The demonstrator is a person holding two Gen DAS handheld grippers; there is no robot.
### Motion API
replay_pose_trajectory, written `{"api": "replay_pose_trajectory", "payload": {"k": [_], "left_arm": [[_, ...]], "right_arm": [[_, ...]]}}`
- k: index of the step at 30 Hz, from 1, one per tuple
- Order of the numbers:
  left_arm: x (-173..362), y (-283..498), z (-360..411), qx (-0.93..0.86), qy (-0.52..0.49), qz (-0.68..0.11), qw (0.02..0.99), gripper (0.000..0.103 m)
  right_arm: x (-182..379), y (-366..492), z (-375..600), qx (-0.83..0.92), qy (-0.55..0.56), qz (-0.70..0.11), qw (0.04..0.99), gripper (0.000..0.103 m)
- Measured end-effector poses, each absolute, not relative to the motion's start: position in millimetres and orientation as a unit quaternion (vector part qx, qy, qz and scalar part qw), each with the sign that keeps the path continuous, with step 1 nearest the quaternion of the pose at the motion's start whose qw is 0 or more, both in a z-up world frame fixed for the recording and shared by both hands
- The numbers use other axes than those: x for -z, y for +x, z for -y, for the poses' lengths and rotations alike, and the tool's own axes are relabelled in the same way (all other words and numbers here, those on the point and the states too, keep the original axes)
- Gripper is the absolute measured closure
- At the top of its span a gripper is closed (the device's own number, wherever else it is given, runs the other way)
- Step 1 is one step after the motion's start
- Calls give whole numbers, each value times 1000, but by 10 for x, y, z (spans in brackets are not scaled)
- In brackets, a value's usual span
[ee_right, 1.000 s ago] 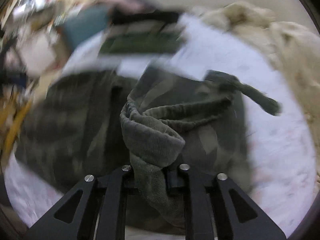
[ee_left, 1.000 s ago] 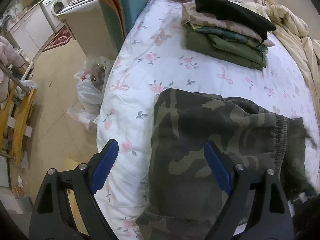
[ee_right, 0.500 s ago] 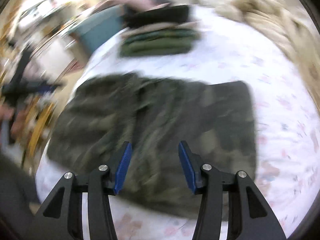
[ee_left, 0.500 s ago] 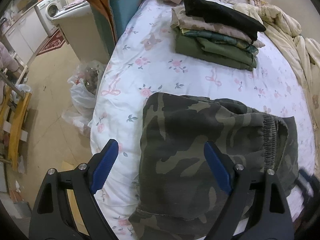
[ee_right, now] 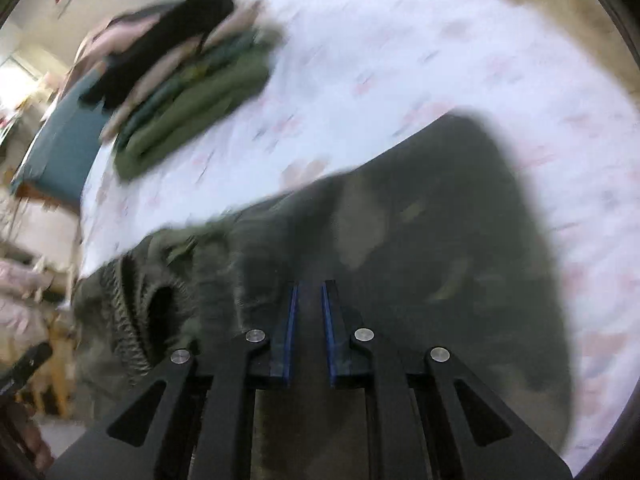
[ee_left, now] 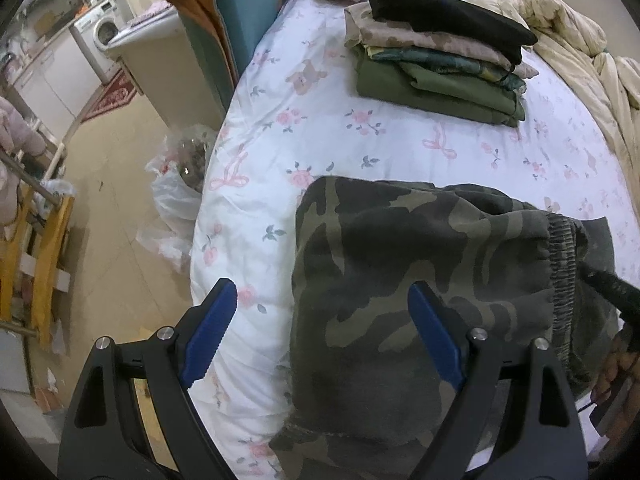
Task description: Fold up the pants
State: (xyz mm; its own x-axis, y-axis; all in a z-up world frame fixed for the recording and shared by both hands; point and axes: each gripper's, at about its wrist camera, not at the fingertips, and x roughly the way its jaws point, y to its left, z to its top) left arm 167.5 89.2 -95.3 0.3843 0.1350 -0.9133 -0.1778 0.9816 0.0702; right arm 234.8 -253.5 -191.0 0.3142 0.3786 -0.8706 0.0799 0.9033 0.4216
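While your camouflage pants (ee_left: 420,288) lie folded over, neatening remains.
Left gripper (ee_left: 324,332) gapes empty; right gripper (ee_right: 309,312) nearly closed, seemingly empty.

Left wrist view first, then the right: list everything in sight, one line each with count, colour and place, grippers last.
camouflage fleece pants: one, green-brown, folded at the bed's near edge.
stack of folded clothes: one, olive to black on top, far side of bed.
floral bed sheet: one, white with pink flowers, covering the bed.
cream quilt: one, bunched along the bed's right side.
teal cushion: one, orange lining, left of the bed.
clear plastic bag: one, on the floor beside the bed.
washing machine: one, white, far left.
left gripper: black with blue pads, jaws wide apart.
right gripper: black with blue pads, jaws narrowly apart over the pants; blurred.
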Motion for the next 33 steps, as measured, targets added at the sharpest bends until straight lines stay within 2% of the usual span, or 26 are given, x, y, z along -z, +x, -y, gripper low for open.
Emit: {"api": "replay_pose_trajectory", "payload": {"k": [2, 4, 9, 13, 20, 22, 23, 25, 27, 28, 33], "left_arm": [[947, 1689, -875, -91, -11, -546, 833, 18], [931, 1697, -875, -83, -15, -545, 834, 18], [853, 1685, -864, -66, -37, -544, 836, 18], [768, 1657, -813, -58, -45, -539, 839, 18], [728, 1606, -646, -50, -45, -536, 841, 18], [739, 1603, -569, -49, -41, -537, 841, 18], [740, 1599, -537, -49, -40, -536, 842, 18], [745, 1596, -466, -48, -35, -532, 844, 18], [764, 1572, -399, -51, -24, -528, 847, 18], [792, 1553, -361, -53, -18, -530, 846, 18], [928, 1458, -230, -44, -20, -551, 833, 18]], "right_arm": [[1971, 2338, 2375, -114, 173, -593, 779, 100], [1928, 2313, 2376, -123, 174, -588, 780, 100], [1634, 2097, 2781, -134, 266, -556, 776, 100], [1383, 1747, 3196, -87, 292, -527, 794, 100], [1595, 1077, 4030, 25, 356, -536, 765, 99], [1717, 897, 4179, 49, 374, -541, 752, 95], [1763, 831, 4218, 52, 382, -543, 746, 89], [1882, 710, 4284, 57, 402, -545, 733, 75], [1928, 599, 4337, 60, 426, -542, 722, 52], [1920, 564, 4344, 60, 436, -537, 720, 48], [1814, 724, 4370, 53, 408, -527, 744, 47]]}}
